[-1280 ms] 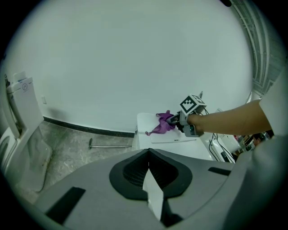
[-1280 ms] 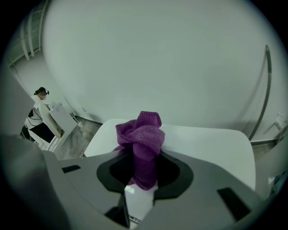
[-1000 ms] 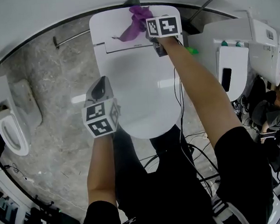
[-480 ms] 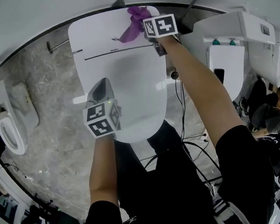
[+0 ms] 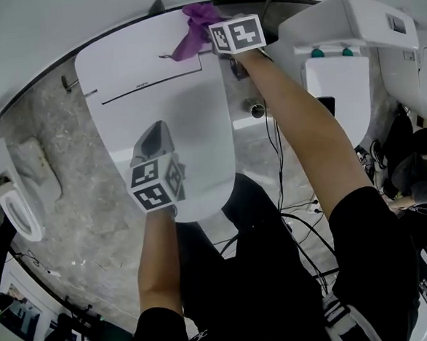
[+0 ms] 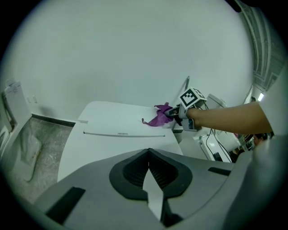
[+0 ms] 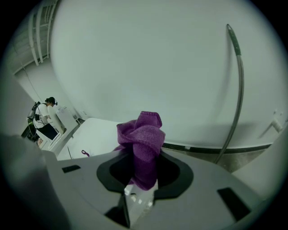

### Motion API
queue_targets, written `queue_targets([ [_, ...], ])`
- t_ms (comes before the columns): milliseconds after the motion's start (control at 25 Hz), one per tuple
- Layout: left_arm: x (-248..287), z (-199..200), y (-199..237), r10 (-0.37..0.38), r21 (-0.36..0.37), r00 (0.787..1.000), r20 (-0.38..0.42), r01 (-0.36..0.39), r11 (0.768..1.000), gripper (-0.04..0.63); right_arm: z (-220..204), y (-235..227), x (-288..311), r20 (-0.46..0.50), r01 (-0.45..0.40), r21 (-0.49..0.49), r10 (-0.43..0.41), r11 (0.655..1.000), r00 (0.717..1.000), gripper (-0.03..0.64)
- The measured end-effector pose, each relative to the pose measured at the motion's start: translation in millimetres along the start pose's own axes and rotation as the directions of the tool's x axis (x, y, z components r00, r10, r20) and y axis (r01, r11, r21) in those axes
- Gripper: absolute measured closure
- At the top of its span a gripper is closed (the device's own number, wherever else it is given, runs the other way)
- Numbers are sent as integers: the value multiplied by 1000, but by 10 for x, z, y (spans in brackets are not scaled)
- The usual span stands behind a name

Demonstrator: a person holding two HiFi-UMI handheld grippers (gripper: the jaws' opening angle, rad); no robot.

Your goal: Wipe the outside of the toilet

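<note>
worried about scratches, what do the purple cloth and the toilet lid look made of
Purple cloth: soft woven textile, probably microfibre; matte, with a fine nubby texture and a stitched hem, bunched in folds. Toilet lid: likely moulded plastic, smooth white with a slight sheen, though the look alone cannot rule out ceramic.

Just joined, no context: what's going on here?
A person with a gripper in each hand is wiping a white toilet. The right gripper is shut on a purple cloth at the toilet's back right corner, by the wall. The left gripper is shut on nothing, over the closed lid.
</note>
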State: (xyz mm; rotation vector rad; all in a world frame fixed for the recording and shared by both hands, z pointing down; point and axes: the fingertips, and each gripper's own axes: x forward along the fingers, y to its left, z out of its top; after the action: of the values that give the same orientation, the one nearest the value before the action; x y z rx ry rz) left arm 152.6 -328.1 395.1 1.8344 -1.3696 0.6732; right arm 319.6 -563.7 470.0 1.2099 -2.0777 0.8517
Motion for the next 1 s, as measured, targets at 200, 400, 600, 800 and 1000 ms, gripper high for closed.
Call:
queue_targets([
  [200,155,-93,-224,-11,28,999,-30,12,1000,588,-218,-442,-55,-6,56,-12,-57,998,998,506],
  [400,327,-154,-450,-24,47,998,-58,27,999,588,-448,-444,109,42,-90,-226,102,970,994,506],
  [600,481,-245,-545,-40,93,996,-84,48,995,588,-547,-369,354,48,-108,-496,151,862,987,506],
  [800,647,-403,-579,-85,43,990,-117,90,995,588,-568,-390,437,121,-73,-594,179,801,976,508],
  [1000,726,-520,-593,-70,70,987,-141,81,994,588,-804,-344,442,124,-100,-598,215,795,969,508],
])
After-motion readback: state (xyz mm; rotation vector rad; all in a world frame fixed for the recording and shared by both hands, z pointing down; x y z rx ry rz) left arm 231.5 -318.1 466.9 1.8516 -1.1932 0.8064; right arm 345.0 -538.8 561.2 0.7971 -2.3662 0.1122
